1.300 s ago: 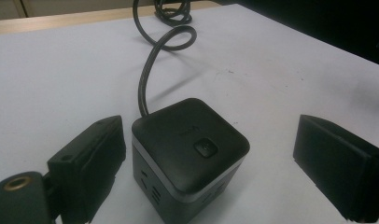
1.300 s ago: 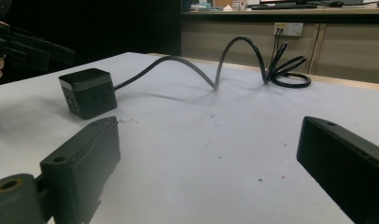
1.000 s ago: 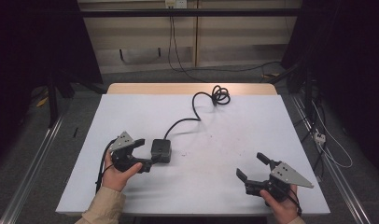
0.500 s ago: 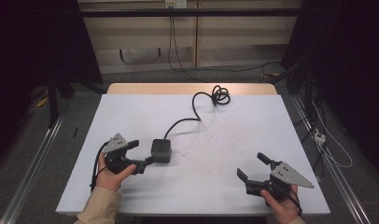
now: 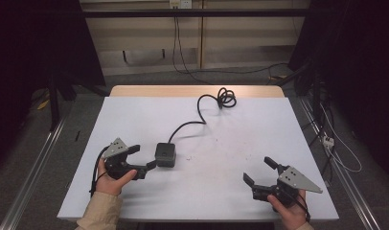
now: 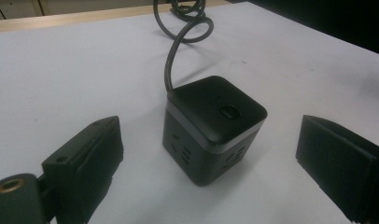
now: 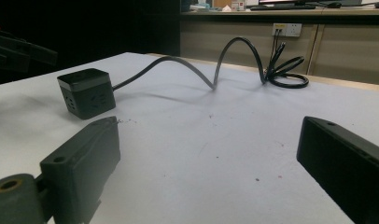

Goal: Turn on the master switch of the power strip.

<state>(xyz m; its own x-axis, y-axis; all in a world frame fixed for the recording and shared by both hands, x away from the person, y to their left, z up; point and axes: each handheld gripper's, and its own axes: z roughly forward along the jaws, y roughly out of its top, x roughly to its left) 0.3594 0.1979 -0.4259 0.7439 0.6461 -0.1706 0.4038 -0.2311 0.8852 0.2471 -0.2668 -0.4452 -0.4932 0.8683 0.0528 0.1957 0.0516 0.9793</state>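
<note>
White table [image 5: 221, 143]: broad pale top that carries everything; a bare wooden strip runs along its far edge, at twelve o'clock.
Black cable [image 5: 197, 117]: runs from the cube toward one o'clock and ends in a loose coil near the far edge; in the right gripper view it arches off the surface before the coil.
Left tongs [image 5: 143, 158]: held at about eight o'clock on the table, jaws apart and pointing toward three o'clock; one jaw tip sits at or just beside the cube's near corner, and I cannot tell whether it touches. In the left gripper view the cube sits between the two jaws, a little ahead of them.
Right tongs [image 5: 259, 171]: at about five o'clock, jaws apart, holding nothing, well apart from the cube.
Black socket cube [image 6: 213, 126]: stands upright left of the table's centre, button on top, sockets in its side faces.
Step in hand: the approach, as I judge it; the left tongs are lined up on the cube, not yet gripping.
Next move: likely ease the left tongs forward until both jaws flank opposite faces, then close squarely; a corner grip could twist the cube, and the stiff cable may pull back.
</note>
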